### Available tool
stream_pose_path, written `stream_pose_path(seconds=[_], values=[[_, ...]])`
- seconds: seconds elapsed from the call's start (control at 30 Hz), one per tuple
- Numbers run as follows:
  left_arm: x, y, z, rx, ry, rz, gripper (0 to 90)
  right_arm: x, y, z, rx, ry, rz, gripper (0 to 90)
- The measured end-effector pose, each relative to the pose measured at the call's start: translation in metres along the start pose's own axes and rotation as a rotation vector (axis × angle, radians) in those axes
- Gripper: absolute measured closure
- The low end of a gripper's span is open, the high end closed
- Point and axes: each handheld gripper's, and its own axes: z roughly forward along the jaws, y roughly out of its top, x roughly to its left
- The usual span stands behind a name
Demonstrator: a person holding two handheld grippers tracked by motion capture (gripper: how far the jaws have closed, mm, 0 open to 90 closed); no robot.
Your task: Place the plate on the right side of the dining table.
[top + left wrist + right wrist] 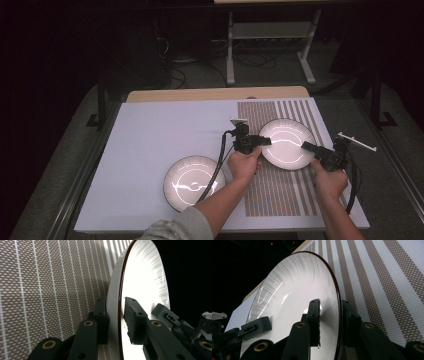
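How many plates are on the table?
2: one plate on the striped mat, gripped at both rims by tongs; another plate on the white sheet, nearer the person.

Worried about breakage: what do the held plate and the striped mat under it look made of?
The plate looks like glazed ceramic, though hard plastic is possible: glossy white with sharp light glints and a dark rim. The striped mat looks like woven fabric or vinyl: fine matte mesh.

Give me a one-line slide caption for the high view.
Both grippers, left and right, clamp opposite rim edges of a white plate over the striped mat; second plate sits nearby.
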Motion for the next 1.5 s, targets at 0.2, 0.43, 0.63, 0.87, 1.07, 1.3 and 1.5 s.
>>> stream_pose_path(seconds=[0.2,0.43,0.63,0.87,1.07,1.3,1.5], values=[[0.002,-0.001,0.009,0.015,0.006,-0.007,71.3,-0.005,0.001,0.003,0.004,-0.021,-0.014,71.5],[0.004,-0.001,0.013,0.019,0.022,0.005,70.6,-0.009,0.001,0.006,0.015,-0.039,-0.021,71.0],[0.002,0.000,0.016,0.008,0.045,0.032,69.1,-0.010,0.001,0.008,0.013,-0.051,-0.029,70.5],[0.002,0.000,0.019,0.012,0.062,0.058,68.3,-0.010,0.000,0.010,0.026,-0.065,-0.043,69.6],[0.002,0.001,0.020,0.013,0.077,0.090,68.0,-0.009,0.001,0.012,0.035,-0.083,-0.058,68.1],[-0.001,0.001,0.020,0.008,0.076,0.115,58.8,-0.008,0.001,0.013,0.028,-0.080,-0.069,63.0],[-0.004,0.006,0.017,-0.006,0.105,0.154,48.1,-0.006,0.003,0.008,-0.044,-0.109,-0.107,54.5]])
